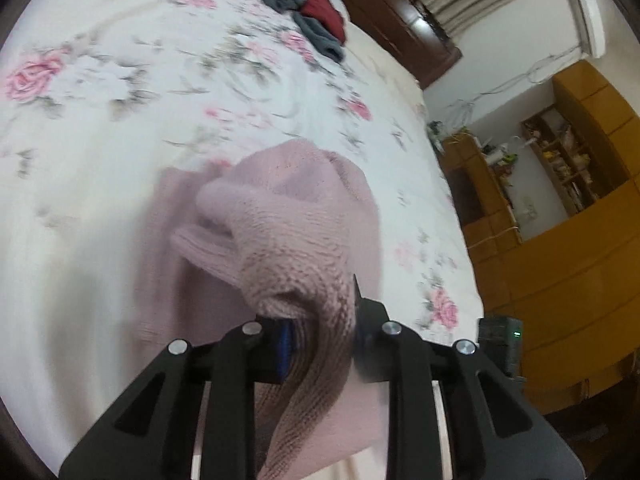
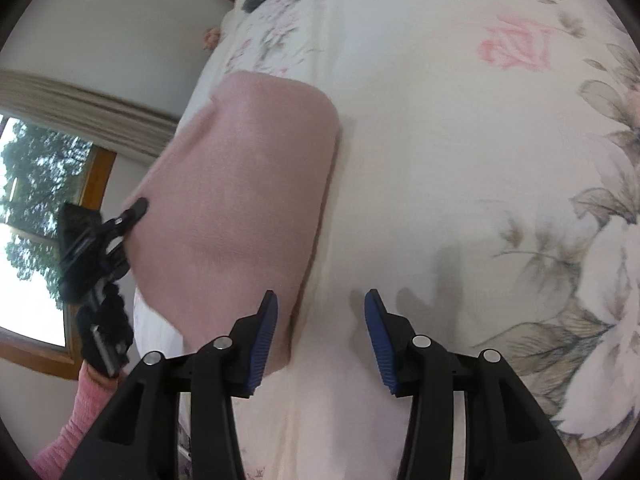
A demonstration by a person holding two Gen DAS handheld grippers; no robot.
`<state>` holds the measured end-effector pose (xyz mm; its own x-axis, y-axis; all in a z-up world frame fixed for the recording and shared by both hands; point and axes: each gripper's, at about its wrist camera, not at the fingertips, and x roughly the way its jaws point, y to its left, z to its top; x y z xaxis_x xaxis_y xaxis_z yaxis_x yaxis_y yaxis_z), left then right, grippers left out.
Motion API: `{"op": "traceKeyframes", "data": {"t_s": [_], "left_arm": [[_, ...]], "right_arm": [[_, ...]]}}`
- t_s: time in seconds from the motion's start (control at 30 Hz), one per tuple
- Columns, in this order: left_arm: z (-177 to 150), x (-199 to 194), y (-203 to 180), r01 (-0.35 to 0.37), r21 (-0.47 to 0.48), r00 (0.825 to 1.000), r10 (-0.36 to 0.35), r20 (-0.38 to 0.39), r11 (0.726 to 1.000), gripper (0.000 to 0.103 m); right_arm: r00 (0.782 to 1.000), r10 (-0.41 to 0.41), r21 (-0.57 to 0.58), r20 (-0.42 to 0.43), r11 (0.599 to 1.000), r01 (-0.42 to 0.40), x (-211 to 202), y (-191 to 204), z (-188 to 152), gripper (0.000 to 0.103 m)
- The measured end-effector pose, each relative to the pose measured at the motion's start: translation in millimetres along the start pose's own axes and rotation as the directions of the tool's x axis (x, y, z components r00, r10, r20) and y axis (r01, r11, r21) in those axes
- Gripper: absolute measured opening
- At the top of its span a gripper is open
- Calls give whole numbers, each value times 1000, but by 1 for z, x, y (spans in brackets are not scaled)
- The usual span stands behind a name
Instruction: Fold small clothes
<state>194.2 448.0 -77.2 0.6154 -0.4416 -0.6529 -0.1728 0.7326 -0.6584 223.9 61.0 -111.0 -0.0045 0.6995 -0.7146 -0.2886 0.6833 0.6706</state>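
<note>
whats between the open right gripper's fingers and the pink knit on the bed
Nothing but bare floral bedsheet. In the right wrist view the right gripper is open over the sheet, its left finger right at the edge of the pink knit garment.

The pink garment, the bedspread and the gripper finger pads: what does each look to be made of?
Pink garment: knitted yarn, matte and fuzzy, with visible stitch rows; the fibre cannot be told. Bedspread: smooth, thin woven fabric with a printed floral pattern, probably cotton. Finger pads: blue, ridged, probably rubber or soft plastic, on black rigid plastic-looking arms.
</note>
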Motion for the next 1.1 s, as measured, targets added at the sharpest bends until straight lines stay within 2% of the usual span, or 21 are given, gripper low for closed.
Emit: {"op": "traceKeyframes", "data": {"t_s": [0.07, 0.2, 0.33, 0.37, 0.43, 0.53, 0.6, 0.77, 0.83, 0.9, 0.97, 1.1], "left_arm": [[0, 6, 22, -20, -27, 1000, 19, -23, 999, 22], [-13, 30, 46, 20, -49, 996, -24, -82, 999, 22], [-19, 54, 55, -37, -32, 992, 33, -119, 999, 25], [-20, 55, 59, -31, -50, 993, 25, -119, 998, 26], [-19, 52, 62, -19, -77, 994, 11, -113, 997, 29], [-26, 36, 56, -55, -62, 994, 48, -102, 997, 33], [-38, 25, 50, -77, -35, 991, 73, -113, 996, 39], [-70, 12, 35, -114, 57, 984, 121, -132, 992, 41], [-80, 14, 30, -180, 121, 971, 196, -134, 976, 39], [-84, 18, 30, -218, 169, 961, 242, -137, 961, 38], [-83, 20, 33, -227, 182, 956, 255, -144, 957, 35], [-80, 26, 45, -230, 160, 955, 254, -154, 960, 34]], "right_arm": [[1000, 11, -15, -13, 1000, -11, 5, 8, -2, 48], [998, 45, -34, -53, 998, -47, 25, 25, -7, 52], [994, 61, -48, -94, 997, -66, 45, 41, -11, 54], [992, 65, -47, -104, 996, -70, 50, 43, -12, 54], [991, 66, -49, -117, 996, -72, 56, 45, -17, 54], [989, 59, -51, -135, 996, -67, 63, 47, -19, 54], [988, 56, -51, -145, 997, -64, 70, 48, -20, 54], [981, 79, -7, -176, 997, -81, 88, 43, -21, 54], [977, 98, 24, -191, 995, -96, 95, 39, -22, 34], [978, 96, 20, -185, 995, -94, 93, 39, -22, 29], [981, 78, -9, -178, 997, -81, 91, 47, -22, 25], [983, -30, -89, -180, 996, 15, 98, 59, -21, 24]]}}
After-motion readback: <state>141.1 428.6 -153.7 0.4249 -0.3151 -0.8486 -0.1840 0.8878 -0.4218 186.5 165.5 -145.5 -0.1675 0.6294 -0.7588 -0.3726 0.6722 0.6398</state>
